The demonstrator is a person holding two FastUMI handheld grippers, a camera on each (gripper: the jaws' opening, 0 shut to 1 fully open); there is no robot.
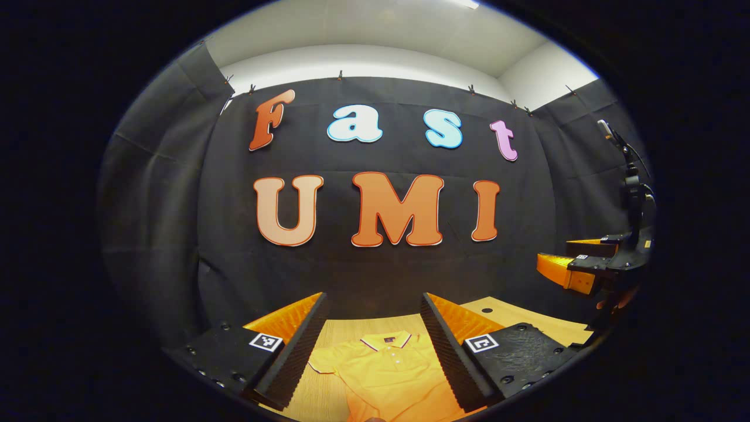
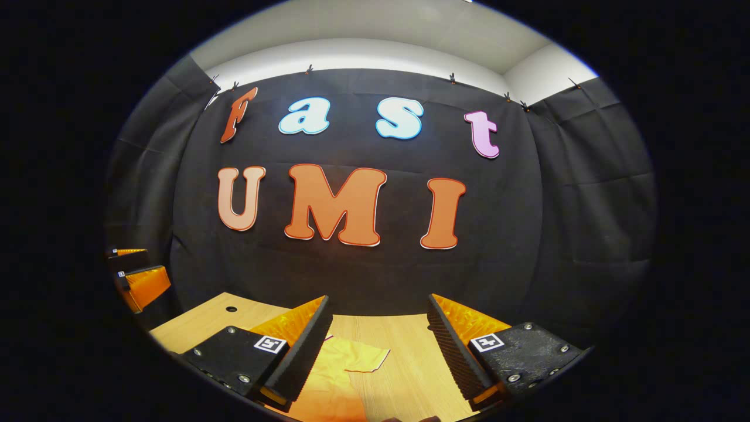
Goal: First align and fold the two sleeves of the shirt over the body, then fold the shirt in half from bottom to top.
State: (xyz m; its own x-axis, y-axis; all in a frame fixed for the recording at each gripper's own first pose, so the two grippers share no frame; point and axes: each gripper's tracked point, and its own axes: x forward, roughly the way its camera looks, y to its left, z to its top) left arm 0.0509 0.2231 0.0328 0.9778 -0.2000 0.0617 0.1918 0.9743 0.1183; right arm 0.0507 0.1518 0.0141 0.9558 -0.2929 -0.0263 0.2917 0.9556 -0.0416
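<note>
A yellow-orange polo shirt (image 1: 387, 375) lies flat on the wooden table (image 1: 345, 331), collar toward the far wall. In the left gripper view, my left gripper (image 1: 374, 305) hovers above it, open, with the collar and chest showing between its fingers. The right gripper (image 1: 577, 266) hangs in the air at the right of that view. In the right gripper view, my right gripper (image 2: 378, 308) is open above the table, and one sleeve of the shirt (image 2: 357, 357) lies spread out below it. The left gripper (image 2: 137, 275) shows at the left edge there.
The wooden table (image 2: 404, 351) runs up to the black cloth wall. A small round hole (image 2: 231, 308) sits in the tabletop near its far left corner. A dark stand with a cable (image 1: 633, 187) rises at the right of the left gripper view.
</note>
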